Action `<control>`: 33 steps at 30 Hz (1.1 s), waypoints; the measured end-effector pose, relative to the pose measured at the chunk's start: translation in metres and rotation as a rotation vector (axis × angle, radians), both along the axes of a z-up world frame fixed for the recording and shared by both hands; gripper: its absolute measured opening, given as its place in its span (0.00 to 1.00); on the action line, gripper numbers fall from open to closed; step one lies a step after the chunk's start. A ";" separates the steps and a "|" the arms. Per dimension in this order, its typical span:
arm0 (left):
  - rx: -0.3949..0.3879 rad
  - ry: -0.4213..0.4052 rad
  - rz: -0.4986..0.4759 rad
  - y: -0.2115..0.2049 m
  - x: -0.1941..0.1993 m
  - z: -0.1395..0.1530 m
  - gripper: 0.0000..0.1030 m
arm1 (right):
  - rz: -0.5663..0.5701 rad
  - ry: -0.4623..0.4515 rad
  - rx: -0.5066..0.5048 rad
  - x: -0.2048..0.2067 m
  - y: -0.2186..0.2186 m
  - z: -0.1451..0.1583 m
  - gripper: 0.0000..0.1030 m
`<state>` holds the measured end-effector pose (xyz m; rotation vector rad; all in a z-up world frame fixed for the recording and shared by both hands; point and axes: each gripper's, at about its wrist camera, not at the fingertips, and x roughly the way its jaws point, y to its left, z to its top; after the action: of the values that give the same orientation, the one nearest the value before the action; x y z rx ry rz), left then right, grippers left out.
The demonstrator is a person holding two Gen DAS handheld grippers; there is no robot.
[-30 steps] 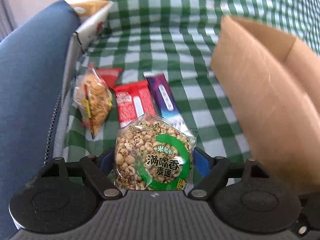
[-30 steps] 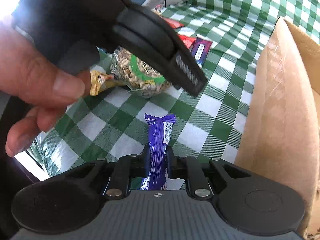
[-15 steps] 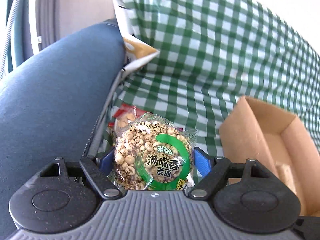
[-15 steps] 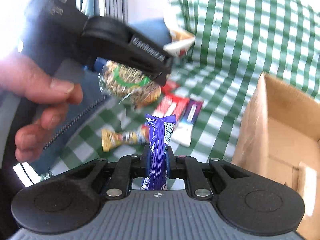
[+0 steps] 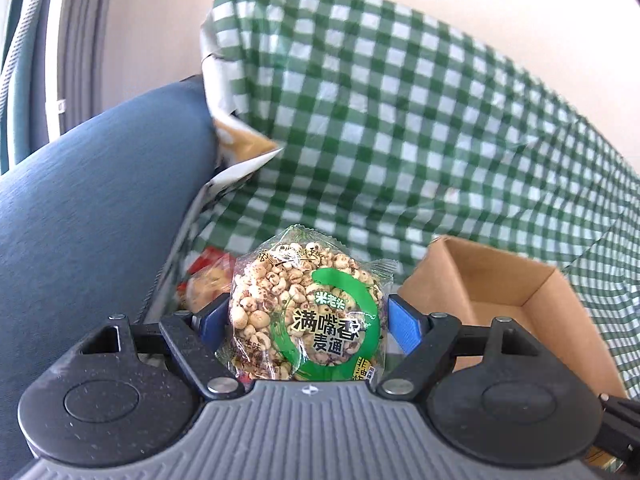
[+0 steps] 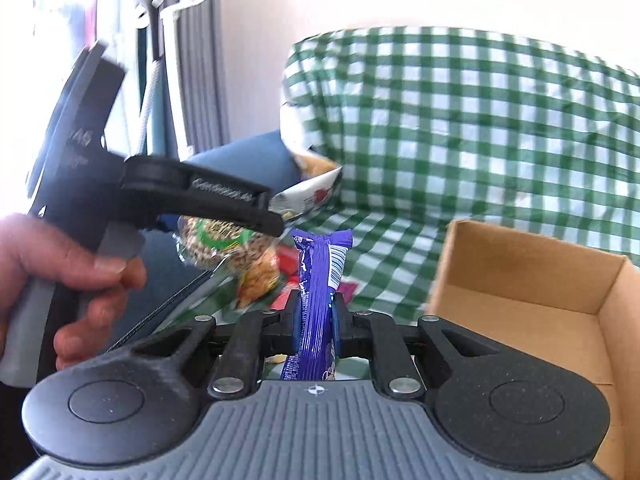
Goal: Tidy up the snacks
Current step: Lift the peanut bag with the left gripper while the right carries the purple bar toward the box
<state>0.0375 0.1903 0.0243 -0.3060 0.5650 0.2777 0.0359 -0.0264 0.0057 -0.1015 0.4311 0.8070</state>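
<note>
Two snacks are in the air at once, one in each gripper. The left gripper (image 5: 306, 322) stands wide, its blue pads (image 5: 404, 322) pressed on both sides of a round pack of puffed grain (image 5: 304, 312) with a green ring on the label. The right gripper (image 6: 316, 320) is pinched narrow on a purple bar (image 6: 318, 280), which stands upright between its pads. From the right gripper's camera, the left gripper (image 6: 224, 236) shows up and to the left, gripped by a hand (image 6: 60, 276), with the pack (image 6: 216, 246) hanging under it.

My judgement is that this is the carrying step: both items are lifted clear of the checked cloth (image 5: 400, 120) and are bound for the cardboard box (image 5: 520, 308).

That box lies ahead and to the right of both grippers, open at the top. The part of its floor that shows (image 6: 516, 316) looks bare; the near corner is hidden behind the gripper bodies, so I cannot say it holds nothing.

Next, each gripper needs to swing right until it hangs over the opening, tip down past the near wall, then spread its pads to let go. Since the two are close together, going one at a time would keep them from bumping.

Several more snacks (image 6: 260, 280) lie on the cloth ahead and below, between the grippers and a blue cushion (image 5: 100, 200).
</note>
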 end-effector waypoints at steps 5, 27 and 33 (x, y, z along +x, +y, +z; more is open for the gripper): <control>-0.001 -0.027 -0.035 -0.019 0.010 0.003 0.82 | -0.063 0.012 0.041 0.016 -0.032 0.005 0.15; -0.033 -0.171 -0.274 -0.124 0.046 0.009 0.82 | -0.521 -0.008 0.155 0.065 -0.164 -0.001 0.15; -0.006 -0.182 -0.349 -0.150 0.048 0.007 0.82 | -0.562 0.004 0.153 0.069 -0.171 -0.005 0.15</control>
<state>0.0853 0.0405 0.0316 -0.2309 0.4302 -0.0886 0.1051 -0.1969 0.0011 0.1601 0.3744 0.2839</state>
